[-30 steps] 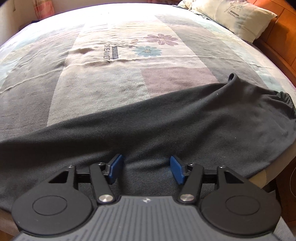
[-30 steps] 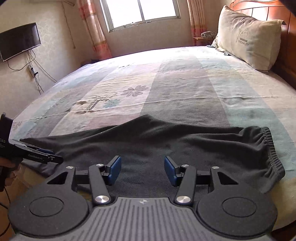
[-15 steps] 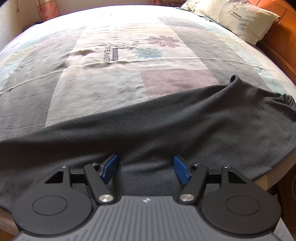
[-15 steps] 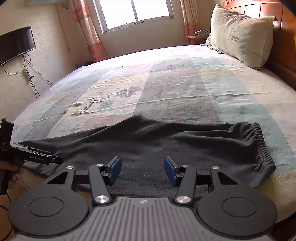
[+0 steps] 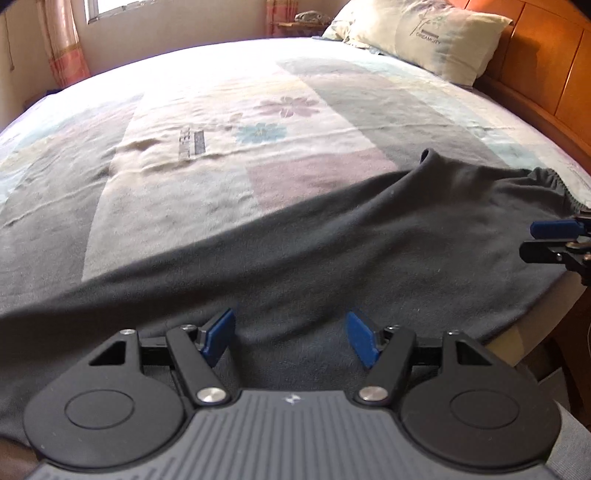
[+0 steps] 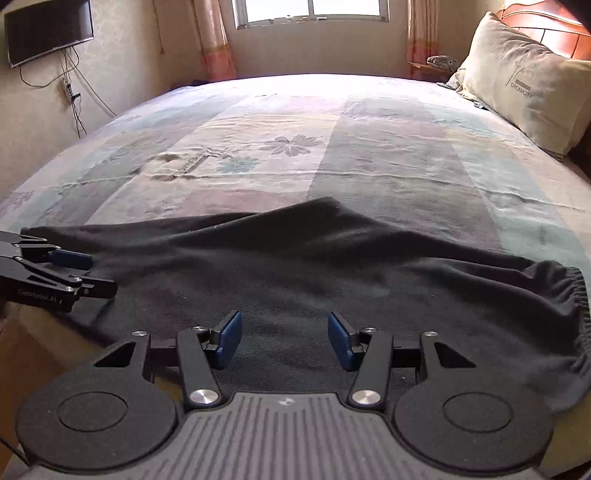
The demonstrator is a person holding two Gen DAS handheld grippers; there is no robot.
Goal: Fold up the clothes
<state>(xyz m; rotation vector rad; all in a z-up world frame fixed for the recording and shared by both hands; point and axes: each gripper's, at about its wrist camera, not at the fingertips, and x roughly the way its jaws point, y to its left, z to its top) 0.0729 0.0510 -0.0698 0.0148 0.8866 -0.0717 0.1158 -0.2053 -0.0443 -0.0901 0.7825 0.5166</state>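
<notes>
Lying spread along the near edge of the bed (image 6: 369,122), the dark garment (image 6: 332,266) stretches from one side of the frame to the other, its gathered elastic band (image 6: 576,295) at the right end and a raised peak (image 6: 325,201) in its far edge. Its near edge drops out of sight behind both gripper bodies, so how far it hangs over the bedside cannot be told.

The left gripper (image 5: 291,338) hovers over the cloth with its blue pads standing wide, nothing between them but the fabric below. The right gripper (image 6: 284,339) is likewise parted at a middling width above the garment, gripping nothing. Whether either set of pads touches the cloth is hard to make out.

In the left wrist view the right gripper shows only as a blue pad and black linkage cut off at the right border. A pillow (image 6: 524,92) leans against the wooden headboard (image 5: 543,70), partly cropped. The printed bedspread (image 5: 221,147) is washed out by glare near the window (image 6: 314,11). A wall-mounted television (image 6: 48,33) is clipped by the corner.
</notes>
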